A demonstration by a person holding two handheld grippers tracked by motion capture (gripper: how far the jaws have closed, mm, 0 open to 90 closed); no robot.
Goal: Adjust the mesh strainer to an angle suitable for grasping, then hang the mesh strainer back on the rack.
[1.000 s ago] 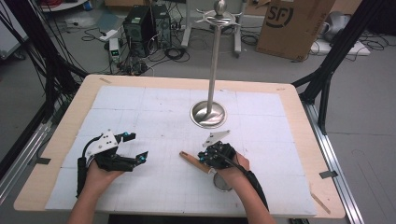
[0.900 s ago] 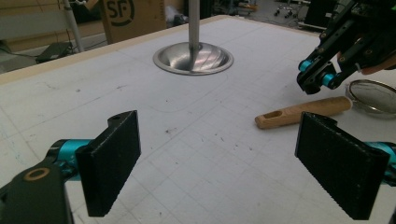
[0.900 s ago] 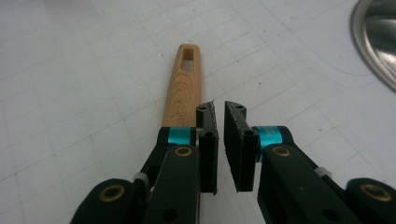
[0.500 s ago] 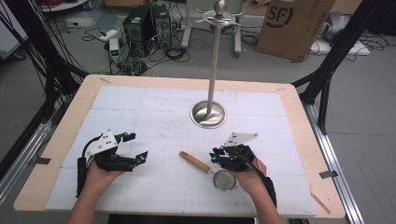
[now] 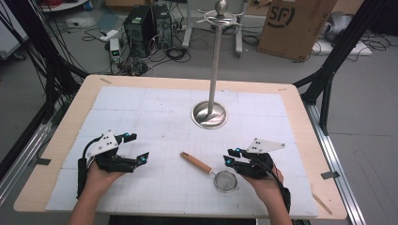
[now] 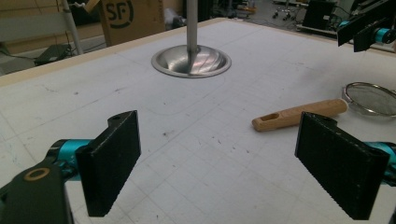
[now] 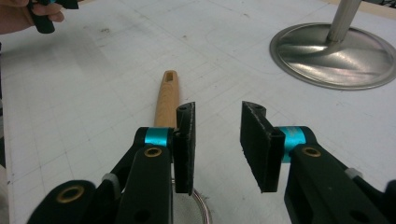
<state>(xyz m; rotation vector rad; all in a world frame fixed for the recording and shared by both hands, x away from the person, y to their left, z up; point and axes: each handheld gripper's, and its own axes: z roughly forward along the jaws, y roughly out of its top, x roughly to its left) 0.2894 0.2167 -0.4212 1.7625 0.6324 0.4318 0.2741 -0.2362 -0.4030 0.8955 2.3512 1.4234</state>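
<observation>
A small mesh strainer (image 5: 225, 181) with a wooden handle (image 5: 197, 163) lies flat on the white mat (image 5: 155, 117), front centre. My right gripper (image 5: 230, 157) hovers just right of it, above the mesh rim. Its jaws have just been opening and stand open with nothing between them. From the right gripper view (image 7: 217, 140), the handle (image 7: 167, 100) points away to the left of the jaws. My left gripper (image 5: 136, 147) rests at the front left, wide open and empty. Between its pads (image 6: 112, 163) the mat is bare, with the strainer handle (image 6: 299, 114) off to the right.
A tall metal stand (image 5: 216, 56) with a round dished base (image 5: 209, 114) rises at the mat's centre back, with hooks at its top. Its base (image 7: 334, 56) lies ahead and right of the right gripper. Wooden table edges (image 5: 328, 187) frame the mat.
My right gripper has let go of the strainer handle, opened, and drawn away to the right. The strainer stays lying on the mat. The left gripper has not moved.
</observation>
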